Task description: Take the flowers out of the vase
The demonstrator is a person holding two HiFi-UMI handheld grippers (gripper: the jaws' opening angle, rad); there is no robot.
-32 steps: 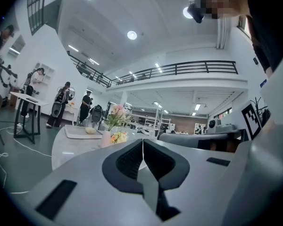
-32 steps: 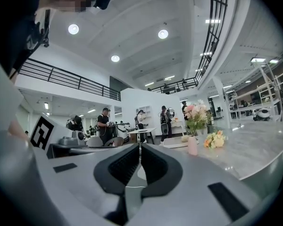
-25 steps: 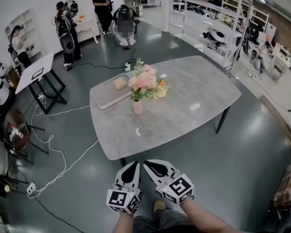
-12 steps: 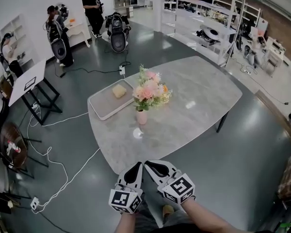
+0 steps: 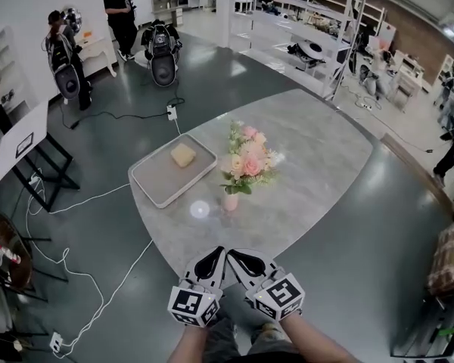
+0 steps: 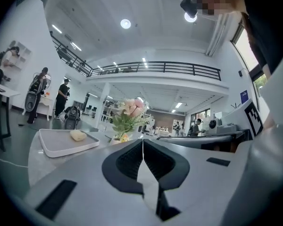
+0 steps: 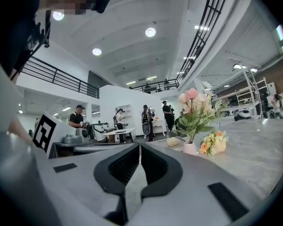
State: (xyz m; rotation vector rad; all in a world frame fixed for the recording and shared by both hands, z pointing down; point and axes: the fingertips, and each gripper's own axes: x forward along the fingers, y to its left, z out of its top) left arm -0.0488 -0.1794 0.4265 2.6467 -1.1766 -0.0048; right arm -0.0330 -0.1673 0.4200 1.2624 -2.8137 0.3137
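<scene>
A bunch of pink and yellow flowers [image 5: 247, 159] stands upright in a small pink vase [image 5: 231, 201] on the grey marble table [image 5: 310, 150]. The flowers [image 6: 129, 111] show ahead in the left gripper view, and flowers [image 7: 195, 108] with the vase [image 7: 190, 148] sit right of centre in the right gripper view. My left gripper [image 5: 219, 254] and right gripper [image 5: 233, 255] are side by side at the table's near edge, short of the vase. Both are shut with nothing between the jaws.
A grey tray [image 5: 174, 169] holding a yellow sponge [image 5: 183, 154] lies on the table left of the vase. Cables [image 5: 76, 240] run over the floor at left. Several people [image 5: 119, 10] and equipment stand at the back left, and shelving [image 5: 310, 21] stands behind the table.
The table, vase and tray have come closer as I walk toward them. Both grippers, earlier over the floor, now reach the table's near edge, still shut.
</scene>
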